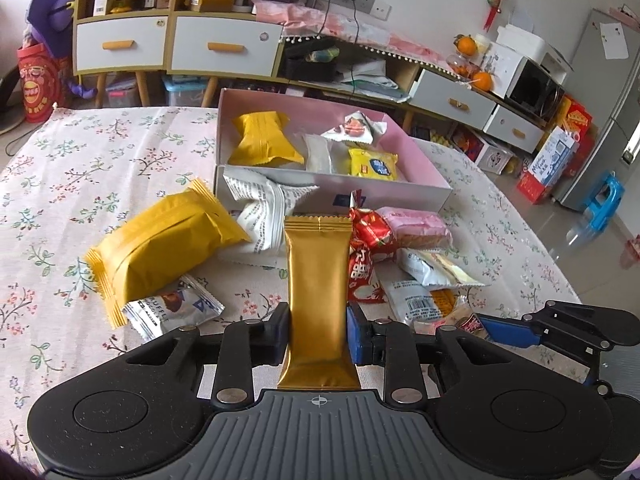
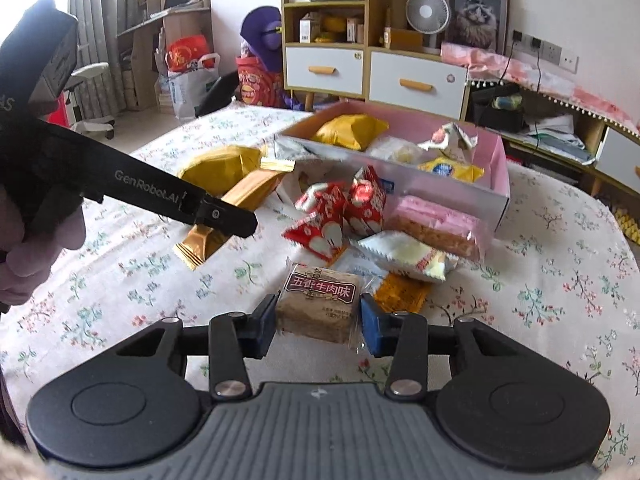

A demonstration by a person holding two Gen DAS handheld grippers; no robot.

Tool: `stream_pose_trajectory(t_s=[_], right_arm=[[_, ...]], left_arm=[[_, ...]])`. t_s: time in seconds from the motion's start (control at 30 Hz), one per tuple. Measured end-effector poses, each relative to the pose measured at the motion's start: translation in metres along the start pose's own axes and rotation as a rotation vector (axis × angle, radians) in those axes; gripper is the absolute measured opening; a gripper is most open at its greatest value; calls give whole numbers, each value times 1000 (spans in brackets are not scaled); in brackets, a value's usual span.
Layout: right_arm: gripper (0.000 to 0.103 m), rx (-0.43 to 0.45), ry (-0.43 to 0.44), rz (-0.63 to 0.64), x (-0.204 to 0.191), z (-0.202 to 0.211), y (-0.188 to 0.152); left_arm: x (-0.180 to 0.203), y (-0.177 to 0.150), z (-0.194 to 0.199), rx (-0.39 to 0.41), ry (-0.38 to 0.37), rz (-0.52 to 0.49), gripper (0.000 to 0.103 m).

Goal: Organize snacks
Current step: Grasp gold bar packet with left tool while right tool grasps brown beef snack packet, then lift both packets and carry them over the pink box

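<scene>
Partly hidden: gold sachet (image 1: 318, 296), lower end behind left gripper (image 1: 318, 330), clamped, above table (image 1: 80, 184).
Right gripper (image 2: 319, 320): pads flank brown snack (image 2: 320, 300); contact unclear.
Readable: "五香牛肉味", "GenRobot.AI".

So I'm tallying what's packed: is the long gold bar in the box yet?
Out. The gold bar is clamped in the left gripper above the table, short of the pink box.

Glossy gold foil bar wrapper (image 1: 318, 280), matt floral cloth table cover (image 1: 100, 160), smooth pink cardboard box (image 1: 400, 184).
</scene>
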State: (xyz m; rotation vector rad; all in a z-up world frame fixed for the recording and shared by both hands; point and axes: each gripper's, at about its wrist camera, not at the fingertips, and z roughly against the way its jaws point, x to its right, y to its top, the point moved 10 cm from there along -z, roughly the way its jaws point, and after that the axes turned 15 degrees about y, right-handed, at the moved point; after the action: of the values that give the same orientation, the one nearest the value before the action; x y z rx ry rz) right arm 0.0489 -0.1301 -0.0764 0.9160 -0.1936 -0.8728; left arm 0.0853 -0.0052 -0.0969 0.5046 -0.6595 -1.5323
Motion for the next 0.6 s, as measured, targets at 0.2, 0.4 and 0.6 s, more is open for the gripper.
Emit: stream_pose_trajectory(t_s=[0.2,0.4,0.6], right_arm=[[40,49,-3,-7,1,7,19],[40,82,-37,-41,18,10,41],[40,116,-76,-91,45,11,63]], left_arm=[[-4,10,5,-3,1,38,26],[-2,26,7,12,-14,65,26],[2,48,3,26,-33,120,26]])
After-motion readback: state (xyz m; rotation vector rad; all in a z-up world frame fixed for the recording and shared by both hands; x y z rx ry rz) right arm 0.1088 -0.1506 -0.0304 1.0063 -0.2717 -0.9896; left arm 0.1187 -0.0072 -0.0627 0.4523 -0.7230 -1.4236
